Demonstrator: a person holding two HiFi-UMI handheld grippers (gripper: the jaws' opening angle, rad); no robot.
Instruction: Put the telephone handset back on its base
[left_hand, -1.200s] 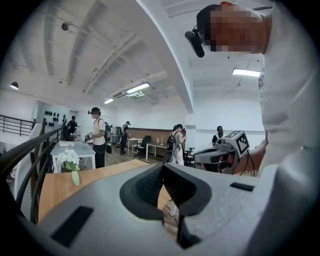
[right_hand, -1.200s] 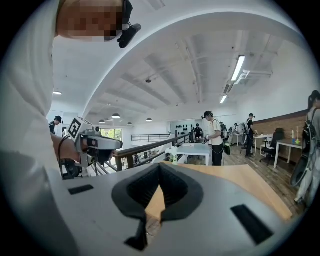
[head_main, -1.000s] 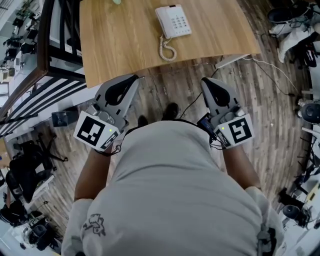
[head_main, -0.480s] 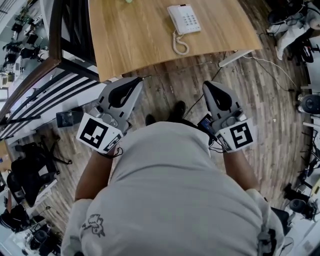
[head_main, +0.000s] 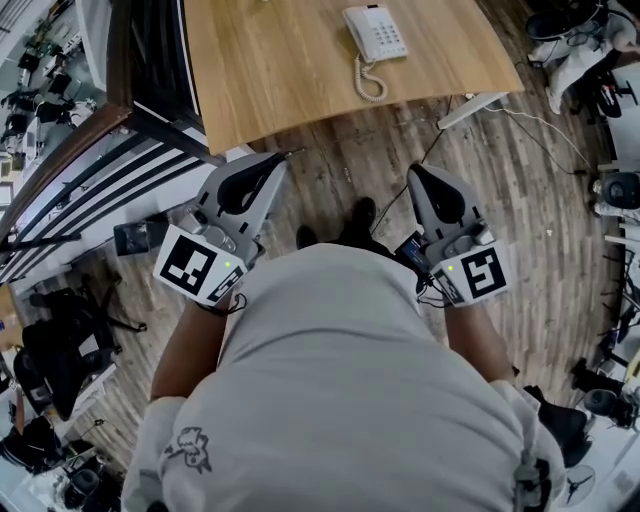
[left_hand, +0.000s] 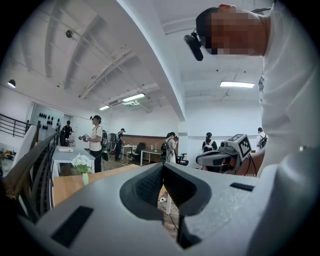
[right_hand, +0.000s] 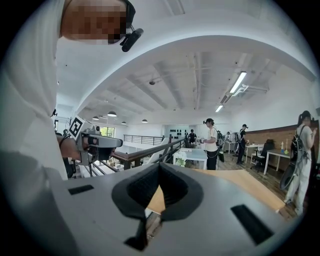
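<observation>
A: Left gripper, state?

B: Jaws together, tips meeting, nothing between them. It is held at waist level and points toward 12 o'clock in the head view.

A: Right gripper?

B: Same: jaws closed on each other and empty, pointing to 12 o'clock. The two grippers are well apart, one on each side of the person's body, with the shoes on the wooden floor between them.

A: Telephone?

B: On the wooden table, near its front edge. It is at about 12 o'clock from the right gripper and 1 o'clock from the left, well clear of both. The handset appears to lie along the left side of the base. The coiled cord hangs at the telephone's 6 o'clock.

A: Surroundings?

B: Dark railing at 10 o'clock from the left gripper. The left gripper view shows white flowers on the table at 9 o'clock.
</observation>
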